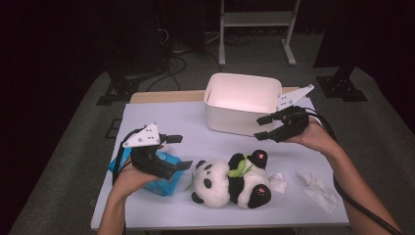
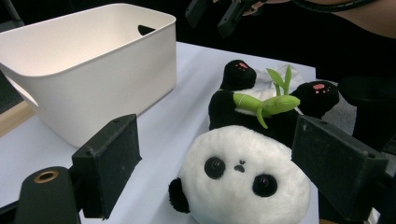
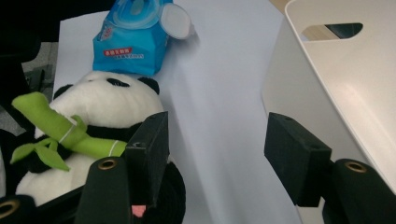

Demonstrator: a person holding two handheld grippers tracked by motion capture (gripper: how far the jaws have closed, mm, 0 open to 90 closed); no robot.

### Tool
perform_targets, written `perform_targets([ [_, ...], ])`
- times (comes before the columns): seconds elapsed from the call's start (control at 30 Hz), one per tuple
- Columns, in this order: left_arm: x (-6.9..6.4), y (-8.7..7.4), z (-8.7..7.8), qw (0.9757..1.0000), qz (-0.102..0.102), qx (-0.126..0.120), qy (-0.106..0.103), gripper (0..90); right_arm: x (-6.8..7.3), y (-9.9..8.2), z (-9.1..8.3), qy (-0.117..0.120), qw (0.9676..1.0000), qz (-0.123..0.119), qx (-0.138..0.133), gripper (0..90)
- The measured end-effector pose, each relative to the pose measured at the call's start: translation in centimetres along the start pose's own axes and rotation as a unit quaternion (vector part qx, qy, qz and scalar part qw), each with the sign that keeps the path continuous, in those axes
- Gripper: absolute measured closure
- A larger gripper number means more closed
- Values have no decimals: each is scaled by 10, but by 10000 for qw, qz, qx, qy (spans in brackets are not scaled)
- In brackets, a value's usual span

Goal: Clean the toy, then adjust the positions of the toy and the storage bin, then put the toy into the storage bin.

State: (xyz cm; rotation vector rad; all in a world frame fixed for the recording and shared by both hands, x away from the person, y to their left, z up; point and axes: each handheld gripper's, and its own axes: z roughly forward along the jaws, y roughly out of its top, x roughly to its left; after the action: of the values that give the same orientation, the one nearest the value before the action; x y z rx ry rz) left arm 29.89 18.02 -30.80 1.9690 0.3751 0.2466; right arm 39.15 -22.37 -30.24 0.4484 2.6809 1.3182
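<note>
Plush panda (image 1: 230, 182) lying between both grippers, left gripper (image 1: 177, 152) and right gripper (image 1: 263, 128) spread, empty.

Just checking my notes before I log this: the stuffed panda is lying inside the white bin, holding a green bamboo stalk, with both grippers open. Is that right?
Not quite. The stuffed panda lies on the table, in front of the white bin, not inside it; the high view shows this. The rest holds: it has a green bamboo stalk, and the left gripper and right gripper are both open.

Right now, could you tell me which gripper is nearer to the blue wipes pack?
Left. The left gripper hovers directly over the blue wipes pack; the right gripper is across the table beside the white bin.
</note>
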Motion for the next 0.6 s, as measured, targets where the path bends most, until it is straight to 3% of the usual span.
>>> perform_targets([
  [0.6, 1, -4, -7, 10000, -30, 24, 90, 129, -2, 15, 13, 122, 9998, -127, 24, 393],
])
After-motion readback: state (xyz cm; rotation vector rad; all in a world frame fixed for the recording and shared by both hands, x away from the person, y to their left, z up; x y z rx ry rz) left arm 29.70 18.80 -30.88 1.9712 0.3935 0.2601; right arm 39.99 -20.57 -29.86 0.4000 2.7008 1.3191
